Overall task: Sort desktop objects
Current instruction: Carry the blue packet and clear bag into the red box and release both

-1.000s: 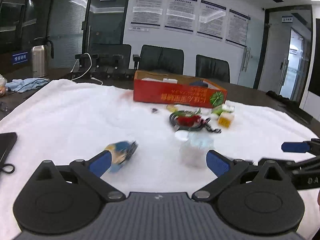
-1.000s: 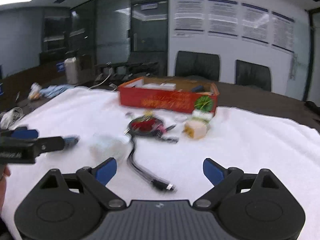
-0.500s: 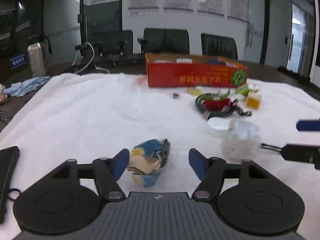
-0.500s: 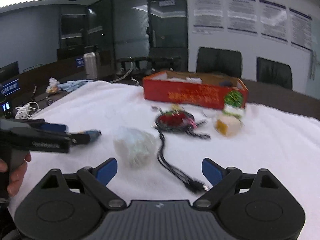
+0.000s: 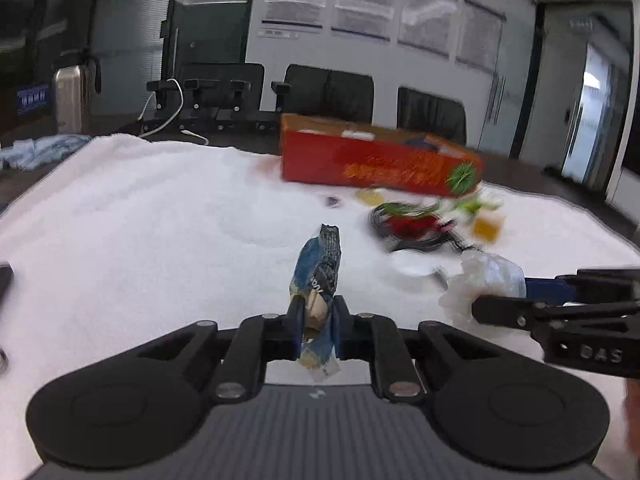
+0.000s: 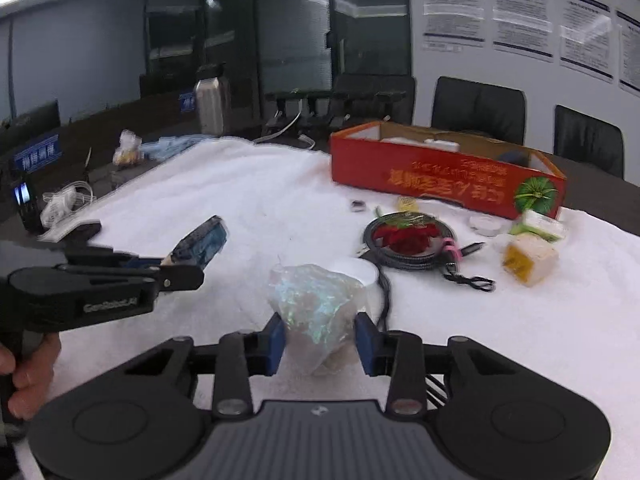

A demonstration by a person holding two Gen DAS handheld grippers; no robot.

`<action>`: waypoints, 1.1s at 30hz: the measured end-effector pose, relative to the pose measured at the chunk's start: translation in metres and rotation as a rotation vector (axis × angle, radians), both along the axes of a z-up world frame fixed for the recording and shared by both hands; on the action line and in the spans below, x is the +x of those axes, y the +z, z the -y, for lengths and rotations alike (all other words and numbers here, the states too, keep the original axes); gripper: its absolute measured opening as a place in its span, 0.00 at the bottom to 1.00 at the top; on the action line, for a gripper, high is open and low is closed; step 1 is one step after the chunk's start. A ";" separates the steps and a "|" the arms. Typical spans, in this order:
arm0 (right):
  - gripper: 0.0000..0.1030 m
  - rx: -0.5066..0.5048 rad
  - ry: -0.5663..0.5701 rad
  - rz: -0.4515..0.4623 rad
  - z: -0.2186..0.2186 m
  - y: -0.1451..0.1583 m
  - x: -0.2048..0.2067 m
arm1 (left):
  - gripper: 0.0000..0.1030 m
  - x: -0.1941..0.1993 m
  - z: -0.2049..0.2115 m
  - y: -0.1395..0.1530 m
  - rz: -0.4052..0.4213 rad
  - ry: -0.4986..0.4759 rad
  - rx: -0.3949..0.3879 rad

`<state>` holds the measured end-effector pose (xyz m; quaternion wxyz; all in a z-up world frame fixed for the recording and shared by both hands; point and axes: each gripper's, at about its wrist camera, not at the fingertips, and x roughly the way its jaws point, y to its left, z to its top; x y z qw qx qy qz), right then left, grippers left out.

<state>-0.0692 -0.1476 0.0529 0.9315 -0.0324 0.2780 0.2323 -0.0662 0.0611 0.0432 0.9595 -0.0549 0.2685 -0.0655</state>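
A crumpled blue snack wrapper (image 5: pixel 318 268) stands upright between the pads of my left gripper (image 5: pixel 316 326), whose jaws are closing and pinch it. The right wrist view shows the same left gripper (image 6: pixel 176 268) at the left with the blue wrapper (image 6: pixel 204 240) sticking out of it. A wad of clear crinkled plastic (image 6: pixel 316 304) sits between the blue pads of my right gripper (image 6: pixel 320 340); its jaws are closing and both pads touch the wad. From the left wrist view, the right gripper (image 5: pixel 504 300) reaches in from the right onto the plastic wad (image 5: pixel 486 280).
A white cloth (image 6: pixel 248 200) covers the table. An open red cardboard box (image 6: pixel 440 176) stands at the back. Before it lie a coiled black cable (image 6: pixel 408 240), a yellow-and-white block (image 6: pixel 528 258), a white lid (image 6: pixel 486 224) and a white cup (image 6: pixel 356 270). A steel flask (image 6: pixel 208 104) stands far left.
Both grippers went from wide open to closed. The left one closed around the blue wrapper, which now stands upright. The right one moved over to the plastic wad and closed on it.
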 end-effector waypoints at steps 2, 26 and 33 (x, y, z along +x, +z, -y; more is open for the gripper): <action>0.34 -0.001 -0.089 0.047 0.018 0.005 -0.012 | 0.14 -0.011 0.022 0.002 0.025 -0.009 0.001; 0.34 0.048 -0.274 0.173 0.057 0.047 0.021 | 0.14 0.042 0.081 0.052 0.098 -0.035 0.090; 0.34 0.037 -0.248 0.119 0.058 0.055 0.076 | 0.14 0.091 0.084 0.055 0.064 -0.034 0.125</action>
